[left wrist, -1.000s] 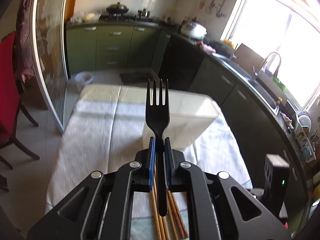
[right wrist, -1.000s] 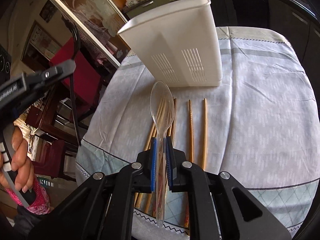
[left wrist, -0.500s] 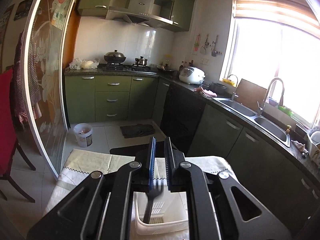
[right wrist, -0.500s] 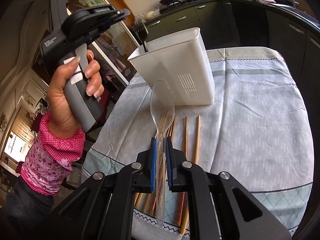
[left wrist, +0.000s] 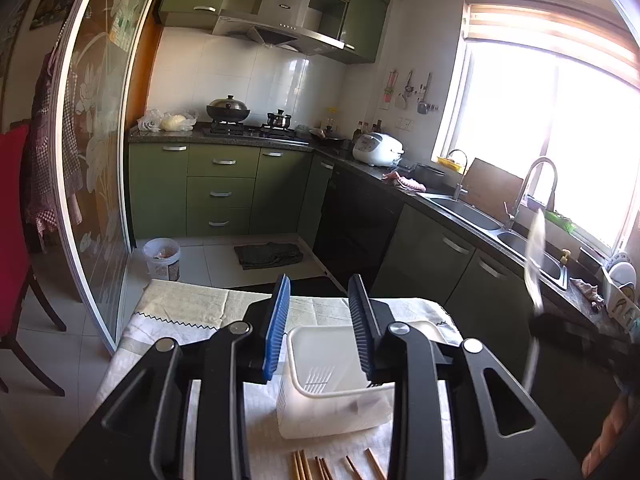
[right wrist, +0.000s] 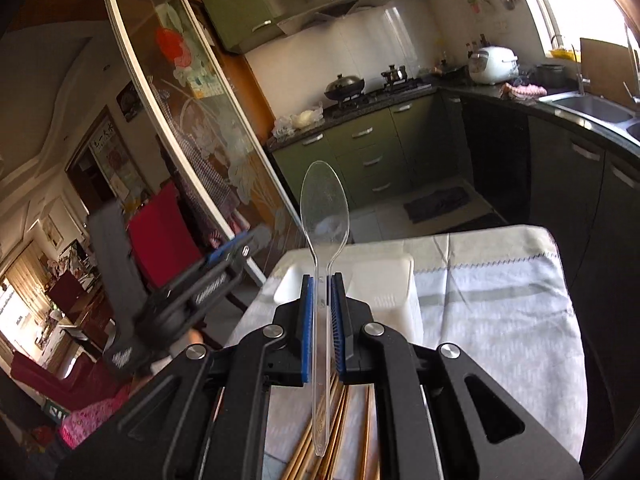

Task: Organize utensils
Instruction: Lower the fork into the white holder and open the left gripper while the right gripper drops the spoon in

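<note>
My left gripper (left wrist: pixel 322 324) is open and empty, hovering just above the white slotted utensil holder (left wrist: pixel 332 404) on the table. The black fork is not visible in either view. My right gripper (right wrist: pixel 320 312) is shut on a clear plastic spoon (right wrist: pixel 324 208), bowl pointing up, held above the table near the holder (right wrist: pixel 384 280). The spoon also shows blurred at the right of the left wrist view (left wrist: pixel 535 264). Several wooden chopsticks (left wrist: pixel 320 466) lie on the cloth in front of the holder, also under the right gripper (right wrist: pixel 344 432). The left gripper appears blurred in the right wrist view (right wrist: pixel 224 264).
The table carries a pale cloth (right wrist: pixel 500 312). A glass sliding door (left wrist: pixel 96 184) and a red chair (left wrist: pixel 12 216) stand to the left. Green kitchen cabinets (left wrist: pixel 220 192), a counter and a sink (left wrist: pixel 472 212) lie beyond and to the right.
My left gripper opened and the black fork it held is gone from its jaws. My right gripper rose and tilted up with the spoon, moving toward the holder.
</note>
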`<control>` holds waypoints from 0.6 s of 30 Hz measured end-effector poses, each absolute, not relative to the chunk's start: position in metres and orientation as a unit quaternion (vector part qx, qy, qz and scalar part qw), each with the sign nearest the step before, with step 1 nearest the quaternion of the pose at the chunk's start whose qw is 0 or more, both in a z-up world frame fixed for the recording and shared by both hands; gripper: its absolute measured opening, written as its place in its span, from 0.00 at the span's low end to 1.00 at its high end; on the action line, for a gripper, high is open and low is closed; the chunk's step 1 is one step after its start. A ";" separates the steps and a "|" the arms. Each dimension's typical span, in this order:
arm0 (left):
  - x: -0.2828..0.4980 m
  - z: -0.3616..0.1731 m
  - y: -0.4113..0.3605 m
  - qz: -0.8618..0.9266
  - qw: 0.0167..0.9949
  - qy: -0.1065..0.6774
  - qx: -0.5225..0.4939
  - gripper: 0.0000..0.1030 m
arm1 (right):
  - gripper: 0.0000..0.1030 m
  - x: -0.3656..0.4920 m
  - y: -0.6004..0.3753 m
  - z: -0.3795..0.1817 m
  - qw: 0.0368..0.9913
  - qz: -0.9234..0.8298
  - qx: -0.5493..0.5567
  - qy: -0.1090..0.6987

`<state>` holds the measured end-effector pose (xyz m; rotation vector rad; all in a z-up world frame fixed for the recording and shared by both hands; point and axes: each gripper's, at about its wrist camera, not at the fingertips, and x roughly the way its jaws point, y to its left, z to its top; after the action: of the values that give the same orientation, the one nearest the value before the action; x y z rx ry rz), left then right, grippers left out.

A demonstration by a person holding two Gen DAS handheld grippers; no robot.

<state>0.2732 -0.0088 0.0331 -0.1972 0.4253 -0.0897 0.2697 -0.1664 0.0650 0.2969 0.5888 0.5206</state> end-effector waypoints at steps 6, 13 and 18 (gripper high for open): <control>0.235 0.033 -0.003 -0.056 0.969 0.230 -0.075 0.28 | 0.09 0.326 -0.148 0.087 0.954 0.177 0.127 0.204; 0.217 0.024 0.011 -0.054 0.962 0.257 -0.072 0.28 | 0.09 0.351 -0.127 0.034 0.958 0.161 0.090 0.221; 0.219 0.017 0.012 -0.053 0.958 0.272 -0.072 0.28 | 0.10 0.331 -0.132 0.007 0.956 0.167 0.080 0.227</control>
<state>0.2185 0.0119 0.0174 -0.1460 0.5523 -0.1065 0.3305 -0.1316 0.0067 0.1630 0.4615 0.3393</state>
